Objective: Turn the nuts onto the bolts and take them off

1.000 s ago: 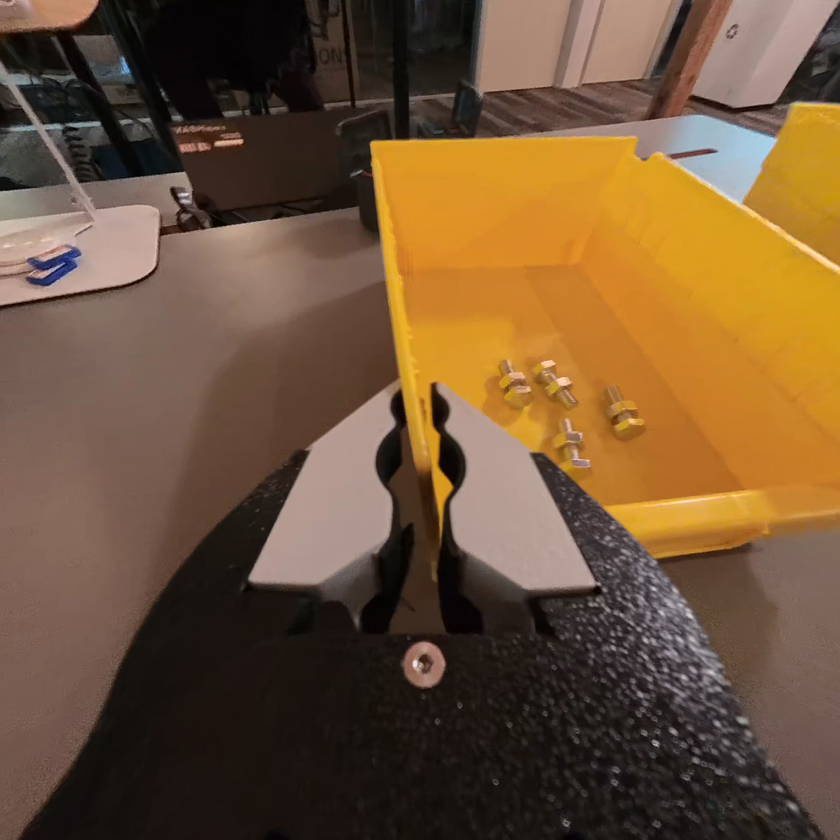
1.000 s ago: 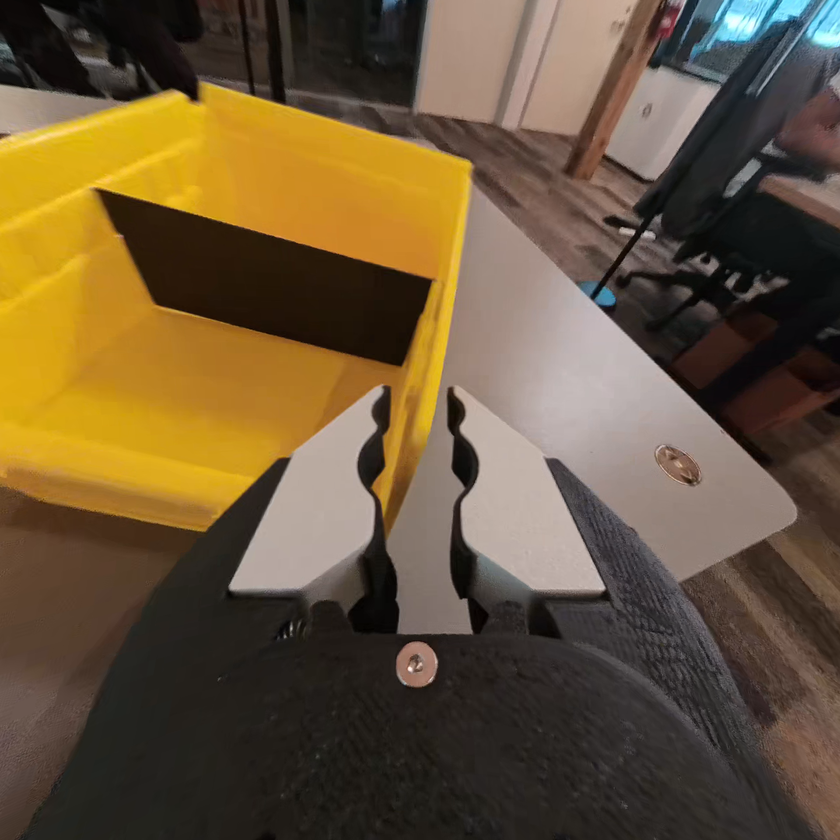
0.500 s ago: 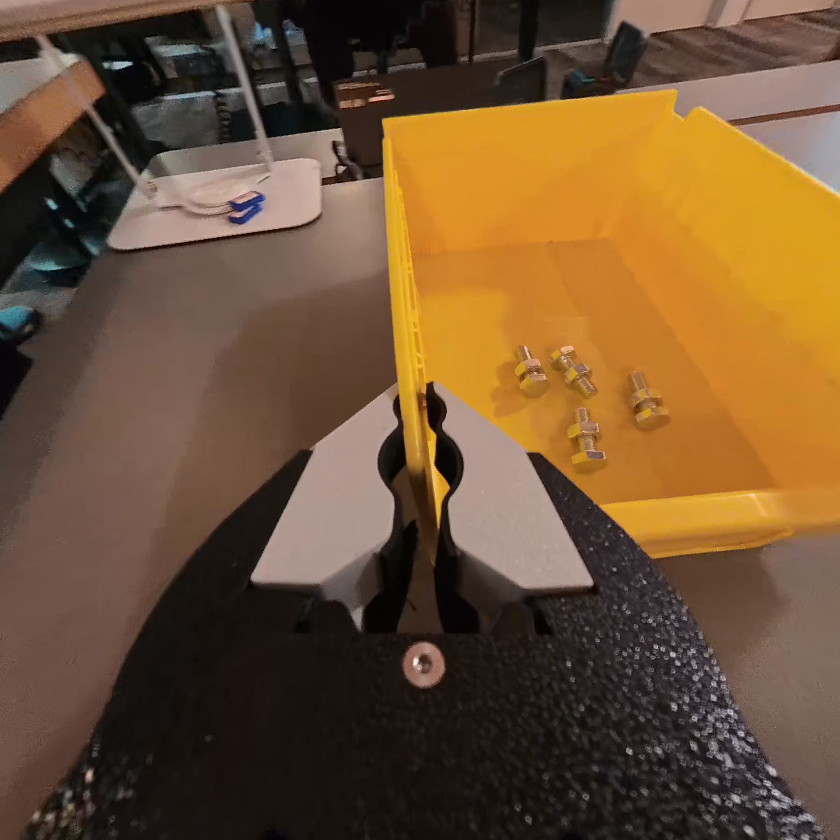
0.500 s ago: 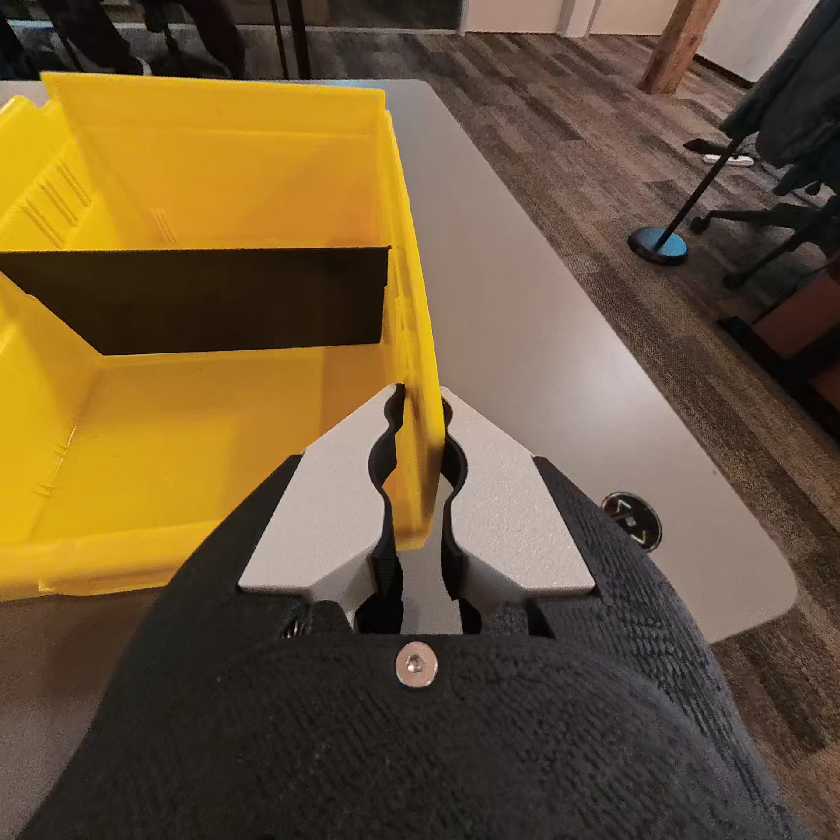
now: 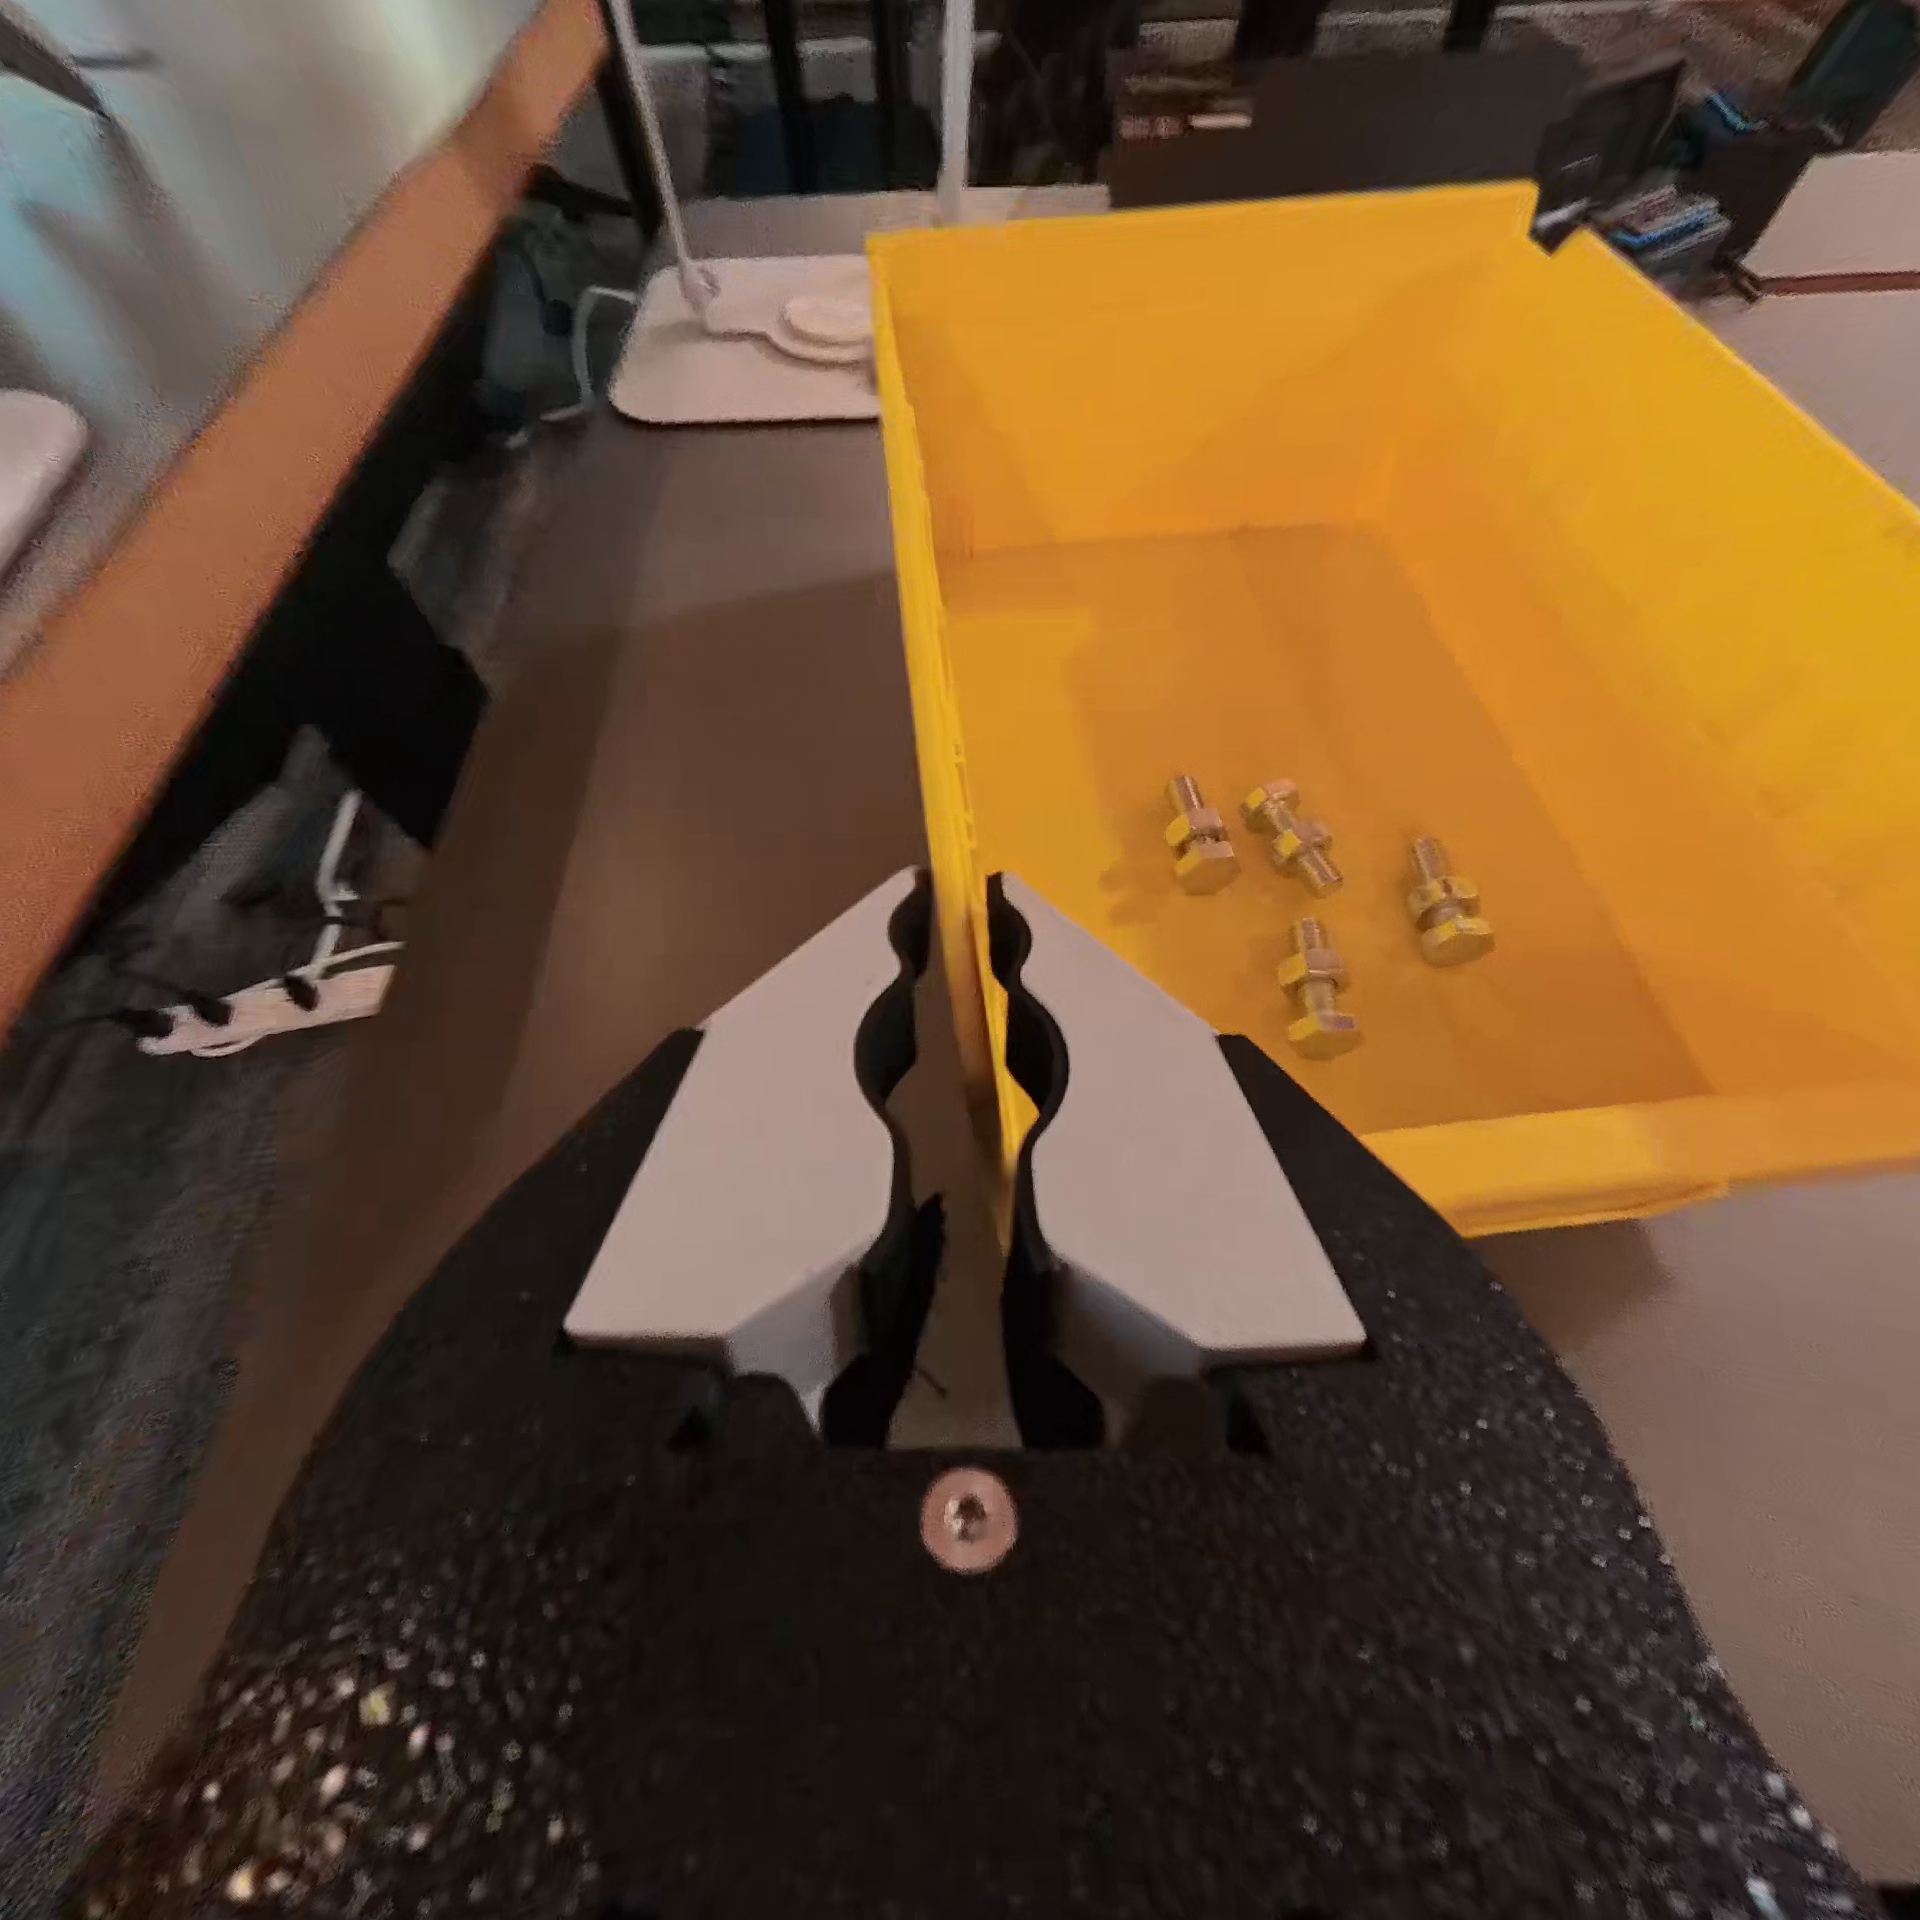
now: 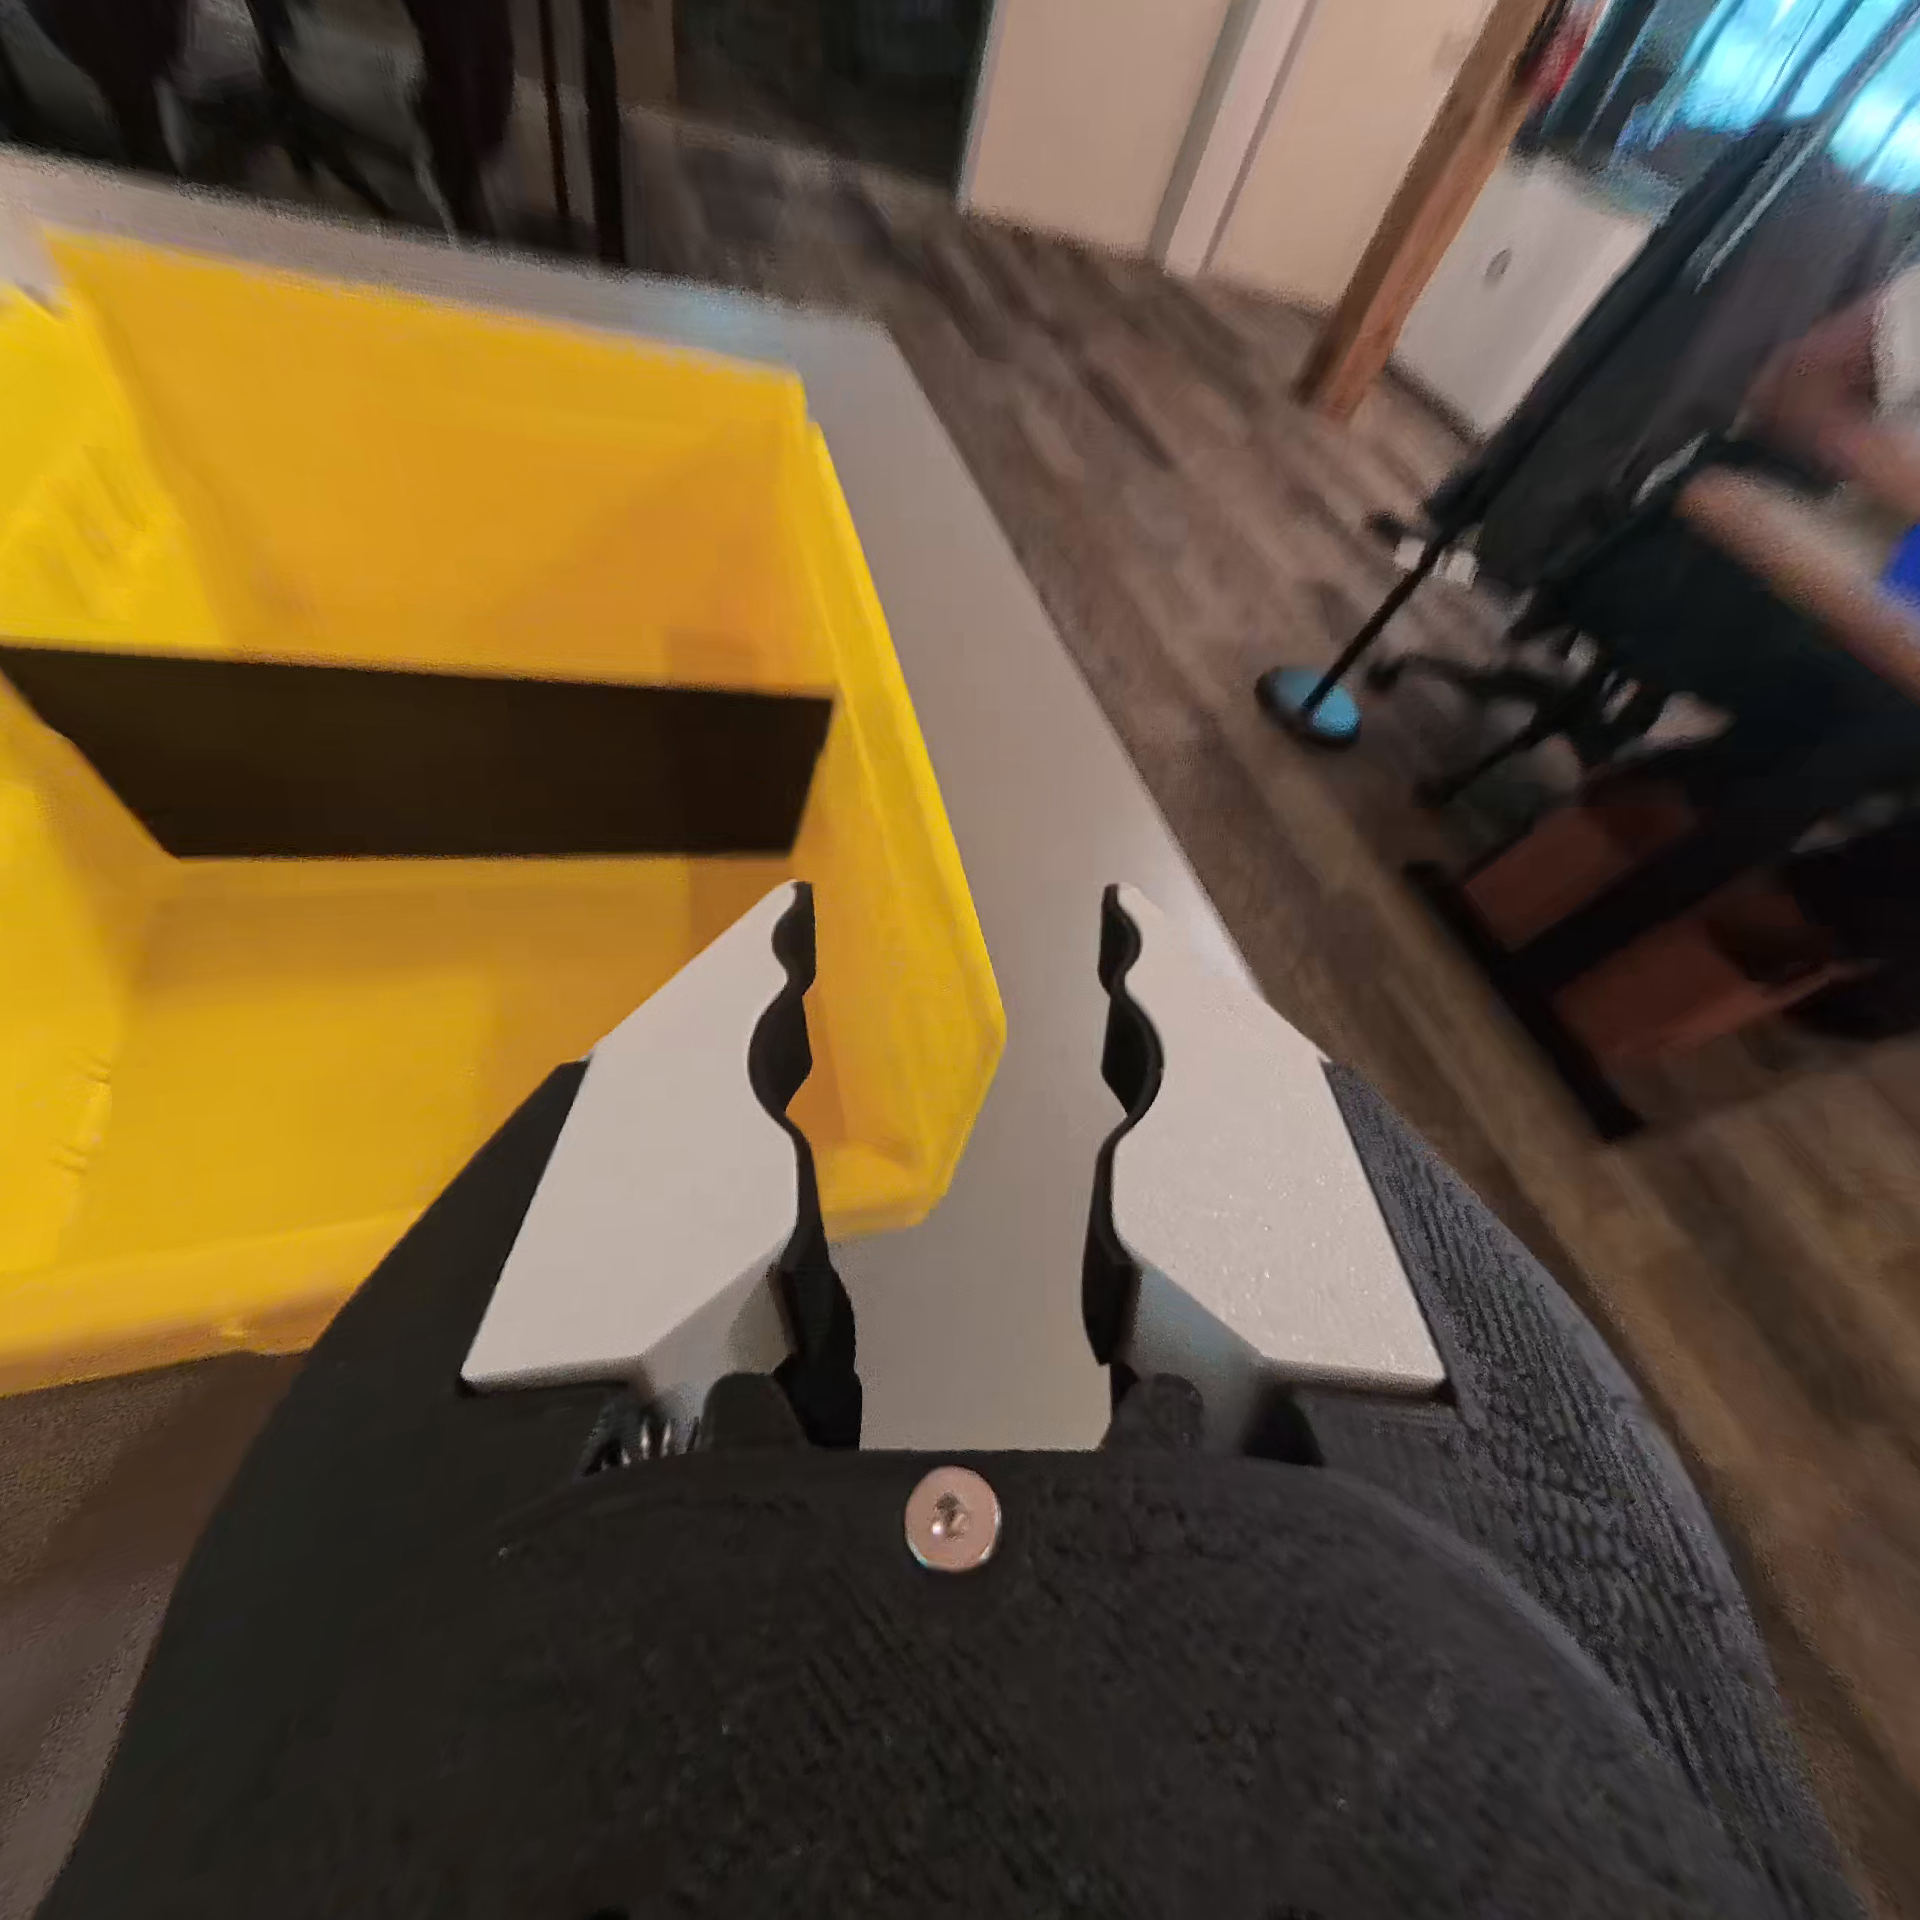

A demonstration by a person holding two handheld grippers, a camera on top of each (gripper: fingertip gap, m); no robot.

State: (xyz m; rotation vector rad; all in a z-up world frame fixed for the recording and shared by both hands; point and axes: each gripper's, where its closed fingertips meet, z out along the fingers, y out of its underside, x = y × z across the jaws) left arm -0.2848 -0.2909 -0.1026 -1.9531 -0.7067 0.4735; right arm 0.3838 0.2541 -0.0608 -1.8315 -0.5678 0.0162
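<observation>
Several brass-coloured bolts with nuts on them [image 5: 1314, 987] lie on the floor of a yellow bin [image 5: 1195, 395] in the left wrist view. My left gripper [image 5: 956, 883] is shut on that bin's left wall near its front corner. In the right wrist view a second yellow bin [image 6: 436, 499] has a black divider [image 6: 416, 748] across it, and its near compartment shows nothing inside. My right gripper [image 6: 956, 899] is open. That bin's right wall stands between the jaws, close to the left finger [image 6: 665, 1122].
Both bins stand on a grey table [image 6: 1018, 727]. Its right edge drops to a wood floor with a blue-based stand [image 6: 1309, 707] and dark chairs. To the left lie a white lamp base [image 5: 748, 353], a wooden desk edge [image 5: 208, 499] and a power strip [image 5: 270, 997] on the floor.
My right gripper closed on its bin's right wall half a second ago and has now opened wide. My left gripper stays shut on its bin wall while its view swings left.
</observation>
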